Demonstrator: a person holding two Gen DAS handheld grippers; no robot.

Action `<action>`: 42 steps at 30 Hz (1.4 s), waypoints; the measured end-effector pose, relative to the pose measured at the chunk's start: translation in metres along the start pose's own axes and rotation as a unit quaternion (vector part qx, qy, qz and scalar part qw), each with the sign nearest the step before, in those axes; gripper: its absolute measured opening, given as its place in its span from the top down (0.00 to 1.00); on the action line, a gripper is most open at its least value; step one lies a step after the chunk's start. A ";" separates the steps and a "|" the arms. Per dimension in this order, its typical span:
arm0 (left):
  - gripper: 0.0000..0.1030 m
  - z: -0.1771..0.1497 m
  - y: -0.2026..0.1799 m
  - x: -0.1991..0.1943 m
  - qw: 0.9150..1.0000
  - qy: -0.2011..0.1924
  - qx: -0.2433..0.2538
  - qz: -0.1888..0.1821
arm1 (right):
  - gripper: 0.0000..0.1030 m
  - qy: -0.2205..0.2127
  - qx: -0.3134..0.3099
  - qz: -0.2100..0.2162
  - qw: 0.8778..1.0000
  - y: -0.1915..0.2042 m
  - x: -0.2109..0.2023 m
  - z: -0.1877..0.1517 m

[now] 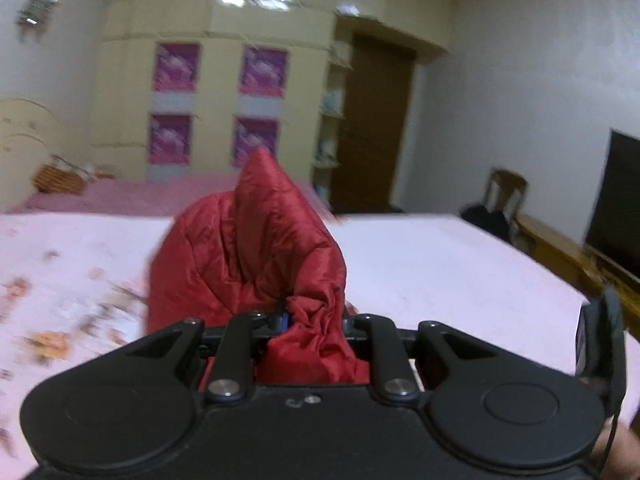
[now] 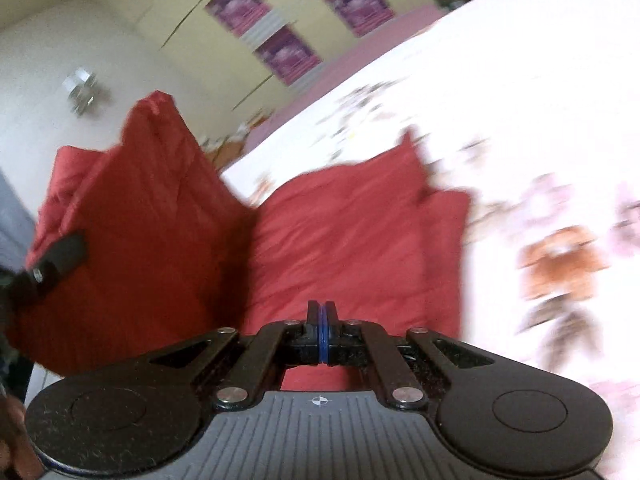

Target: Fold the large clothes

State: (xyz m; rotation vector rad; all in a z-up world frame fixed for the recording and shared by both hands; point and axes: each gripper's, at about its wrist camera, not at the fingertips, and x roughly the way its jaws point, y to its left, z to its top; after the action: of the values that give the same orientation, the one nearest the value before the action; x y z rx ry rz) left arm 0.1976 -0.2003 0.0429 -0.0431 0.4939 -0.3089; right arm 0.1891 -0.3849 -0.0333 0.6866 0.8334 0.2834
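The red jacket [image 2: 340, 240] lies partly on the bed [image 2: 520, 80]; one part is held up, pinched by the left gripper [image 1: 308, 320]. The right gripper [image 2: 323, 320] is closed, empty. Folding seems unfinished.

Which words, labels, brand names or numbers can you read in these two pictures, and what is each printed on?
None can be read.
Purple panels on the wardrobe: blurred pattern, no legible words.
Printed bedsheet: pictures only, blurred.
Red jacket: no label visible.
Right gripper: a small crosshair mark, no text.
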 end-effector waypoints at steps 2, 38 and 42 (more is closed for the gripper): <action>0.82 -0.011 -0.015 0.025 0.999 0.033 0.011 -0.016 | 1.00 -0.012 0.017 -0.017 1.000 -0.015 -0.011 0.009; 0.67 0.000 0.151 0.113 0.994 0.102 -0.034 -0.031 | 0.65 -0.038 -0.272 -0.064 0.959 0.100 0.087 0.070; 0.67 0.002 0.132 0.133 0.990 0.121 -0.018 -0.067 | 0.87 0.015 -0.285 -0.106 0.952 0.100 0.122 0.067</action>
State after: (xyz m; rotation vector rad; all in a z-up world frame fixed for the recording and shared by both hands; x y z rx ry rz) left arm 0.3463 -0.1151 -0.0316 -0.0739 0.7397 -0.4395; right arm 0.3223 -0.2797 -0.0068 0.0503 0.7952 0.3209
